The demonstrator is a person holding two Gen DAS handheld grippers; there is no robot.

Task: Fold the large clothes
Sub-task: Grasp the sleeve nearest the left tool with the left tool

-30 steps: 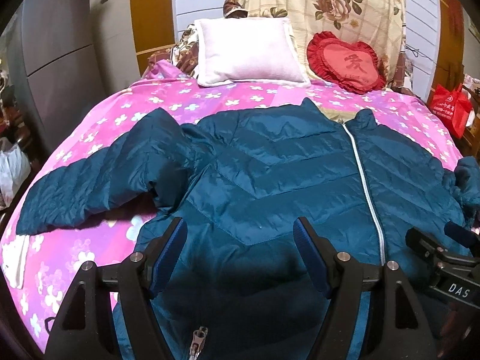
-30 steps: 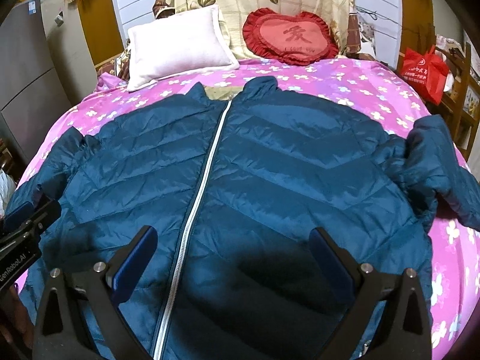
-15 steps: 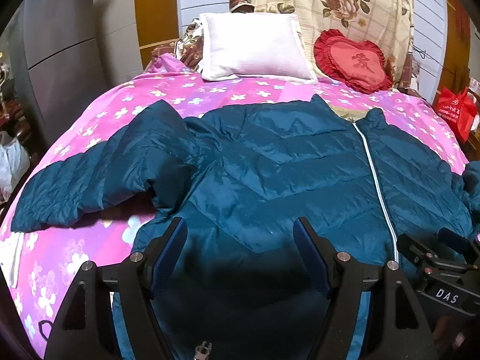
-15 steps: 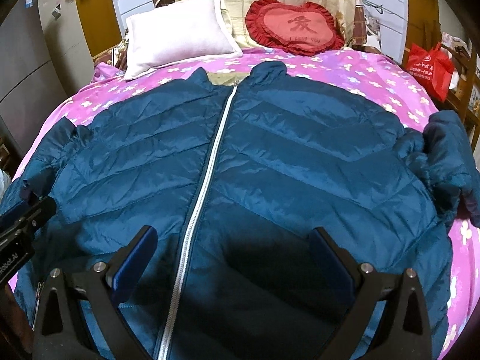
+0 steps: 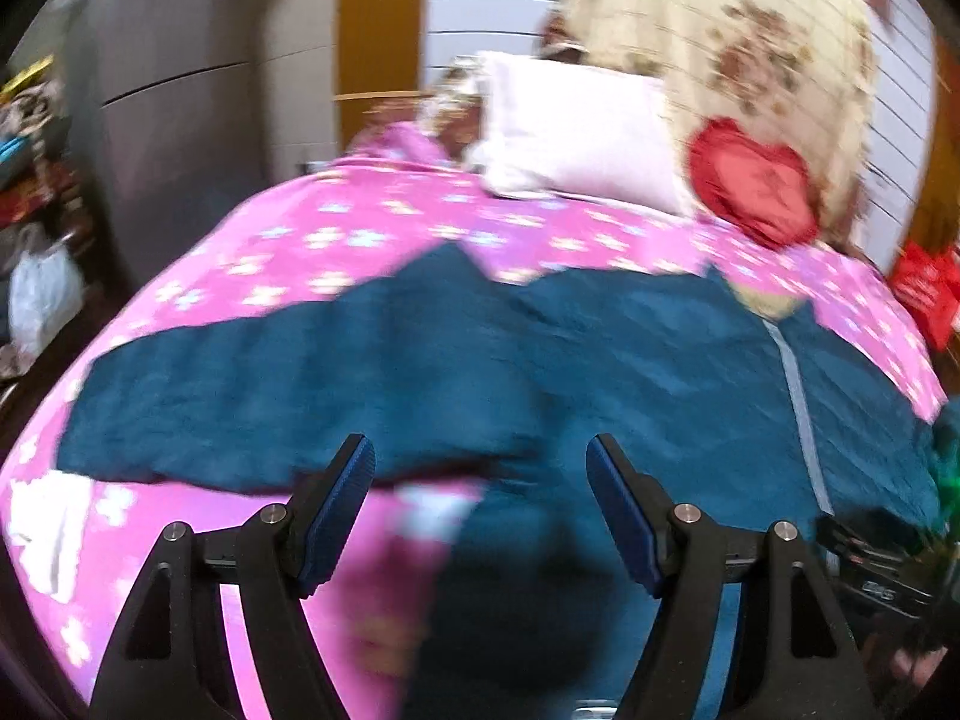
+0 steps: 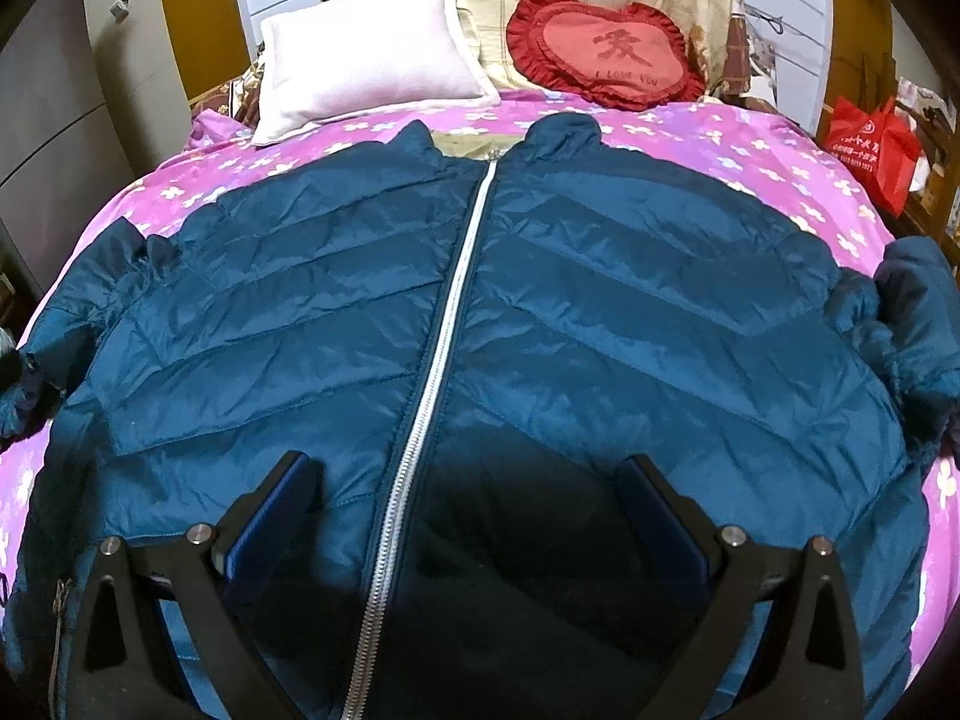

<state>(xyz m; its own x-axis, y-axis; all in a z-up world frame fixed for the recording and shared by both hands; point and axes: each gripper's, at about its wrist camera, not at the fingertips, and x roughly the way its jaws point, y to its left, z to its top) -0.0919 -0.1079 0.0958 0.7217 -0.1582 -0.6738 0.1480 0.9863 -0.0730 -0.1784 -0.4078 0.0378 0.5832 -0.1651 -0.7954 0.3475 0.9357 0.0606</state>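
Note:
A dark teal quilted jacket (image 6: 600, 312) lies front up on the bed, zipped, with a silver zipper (image 6: 444, 336) down the middle. Its one sleeve (image 5: 252, 384) stretches out to the left in the blurred left wrist view; the other sleeve (image 6: 918, 324) is bunched at the right edge. My left gripper (image 5: 480, 480) is open and empty, over the jacket's left side below the sleeve. My right gripper (image 6: 468, 492) is open and empty, over the jacket's lower front by the zipper.
The pink flowered bedspread (image 6: 750, 144) covers the bed. A pale pillow (image 6: 366, 54) and a red heart cushion (image 6: 606, 48) lie at the head. A red bag (image 6: 870, 144) stands at the right, a grey cabinet (image 5: 168, 120) at the left.
My left gripper has swung left toward the outstretched sleeve, and its view is blurred by motion. My right gripper has moved slightly closer over the jacket's front. Both stay open.

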